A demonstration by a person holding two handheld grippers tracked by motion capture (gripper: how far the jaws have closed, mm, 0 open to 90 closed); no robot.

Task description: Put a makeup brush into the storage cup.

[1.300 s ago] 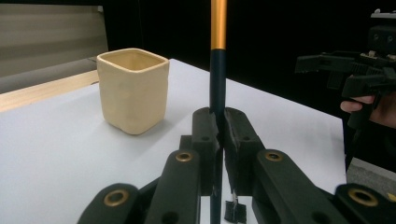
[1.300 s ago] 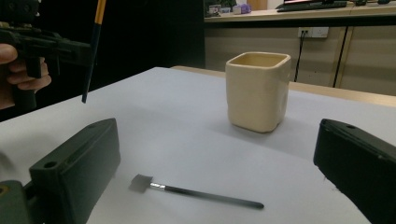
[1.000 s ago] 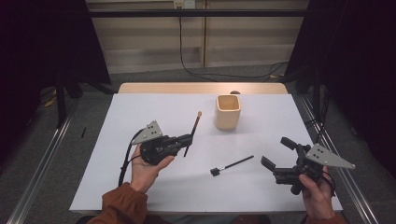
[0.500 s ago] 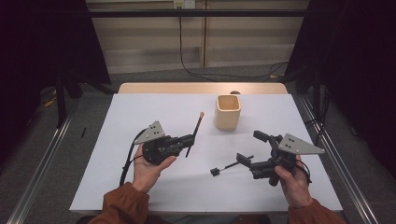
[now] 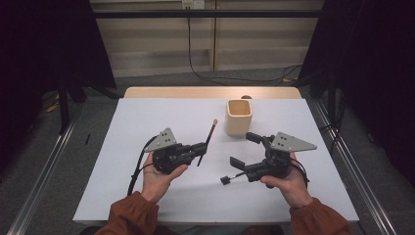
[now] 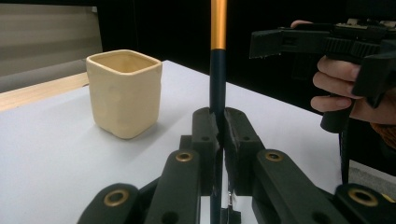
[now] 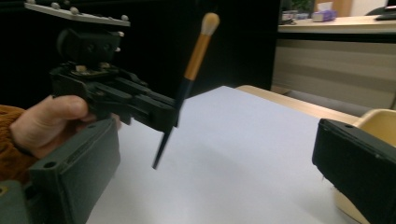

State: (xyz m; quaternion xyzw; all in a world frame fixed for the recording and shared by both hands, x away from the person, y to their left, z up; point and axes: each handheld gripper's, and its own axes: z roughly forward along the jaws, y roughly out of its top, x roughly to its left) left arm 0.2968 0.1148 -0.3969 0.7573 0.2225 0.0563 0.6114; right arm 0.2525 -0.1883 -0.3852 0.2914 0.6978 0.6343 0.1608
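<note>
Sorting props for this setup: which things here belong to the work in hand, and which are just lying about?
In the work:
- makeup brush, clamped in the left gripper
- second brush, under the open right gripper
- beige cup

Lying about:
- floor cable

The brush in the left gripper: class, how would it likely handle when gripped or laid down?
The brush looks stiff: it stands straight above the shut left gripper, unbent. Its thin round handle would probably roll if laid on the table. Pinched low on the handle, well below the bristles, it may pivot if bumped.
</note>
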